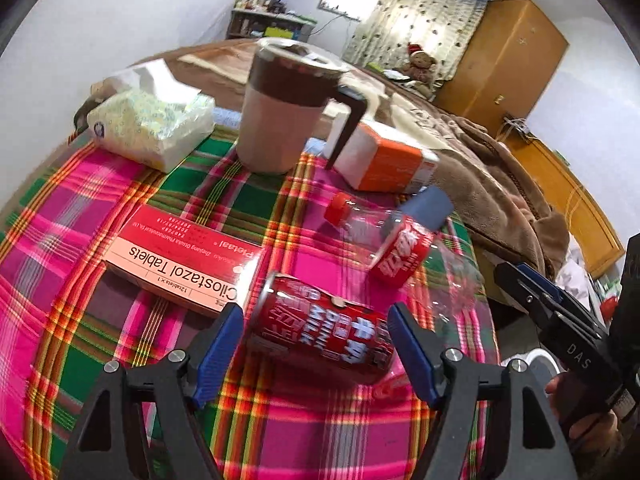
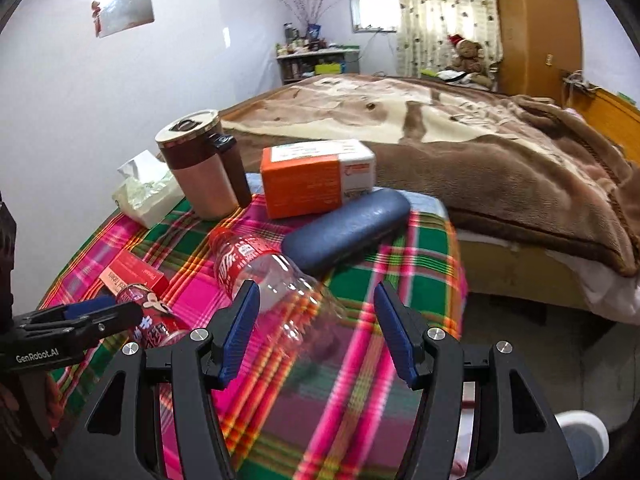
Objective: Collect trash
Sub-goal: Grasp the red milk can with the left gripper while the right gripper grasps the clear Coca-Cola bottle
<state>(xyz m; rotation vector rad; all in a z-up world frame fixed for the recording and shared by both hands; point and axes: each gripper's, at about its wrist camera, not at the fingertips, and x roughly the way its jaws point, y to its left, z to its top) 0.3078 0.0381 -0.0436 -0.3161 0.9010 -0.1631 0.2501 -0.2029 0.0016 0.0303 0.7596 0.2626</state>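
Note:
A red drink can (image 1: 320,328) lies on its side on the plaid tablecloth (image 1: 80,240). My left gripper (image 1: 316,320) is open around it, blue pads on either side and not pressing. A clear plastic bottle (image 2: 272,276) with a red label and red cap lies on the cloth. Its clear base sits between the blue pads of my right gripper (image 2: 316,316), which is open, and the left pad is close to the bottle's side. The left wrist view shows the bottle (image 1: 400,252) just beyond the can, with the right gripper (image 1: 540,292) at the right edge.
A brown lidded mug (image 1: 280,112), a tissue pack (image 1: 152,128), an orange-and-white box (image 1: 388,160), a red tablet box (image 1: 180,256) and a blue glasses case (image 2: 348,232) share the table. A bed with a brown blanket (image 2: 480,152) lies behind. A white round object (image 2: 580,432) stands on the floor.

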